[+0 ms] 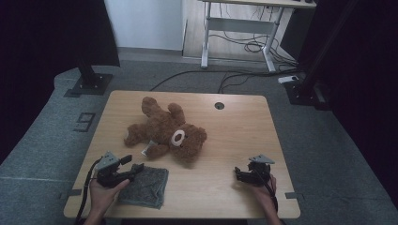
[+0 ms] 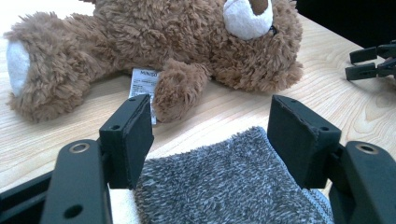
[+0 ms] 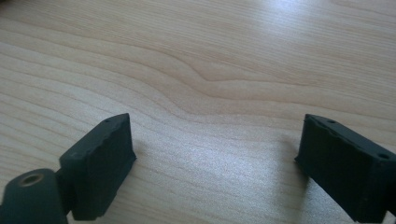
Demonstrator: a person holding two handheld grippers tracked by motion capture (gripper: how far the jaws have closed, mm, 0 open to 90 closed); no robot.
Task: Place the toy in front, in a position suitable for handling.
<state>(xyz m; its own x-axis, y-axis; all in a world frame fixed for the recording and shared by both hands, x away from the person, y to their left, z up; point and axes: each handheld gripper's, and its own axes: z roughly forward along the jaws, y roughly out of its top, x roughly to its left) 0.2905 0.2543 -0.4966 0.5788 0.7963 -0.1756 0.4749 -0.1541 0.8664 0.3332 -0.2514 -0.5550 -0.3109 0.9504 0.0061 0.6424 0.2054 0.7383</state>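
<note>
A brown teddy bear (image 1: 164,132) lies on its back in the middle of the wooden table (image 1: 234,131), its white muzzle toward the near side. A grey fluffy cloth (image 1: 146,185) lies flat at the near left. My left gripper (image 1: 133,164) hovers open over the cloth's left edge, jaws wide apart. In the left gripper view the cloth (image 2: 224,186) lies between and below the jaws, with the bear (image 2: 154,51) and its white label (image 2: 142,86) just beyond. My right gripper (image 1: 239,174) stands open at the near right above bare wood (image 3: 205,93), with nothing between its jaws.
A round cable hole (image 1: 219,105) sits near the table's far edge. Beyond the table, cables run across the grey floor (image 1: 197,75) under a white desk frame (image 1: 244,33). Black stand bases (image 1: 89,84) flank the far corners.
</note>
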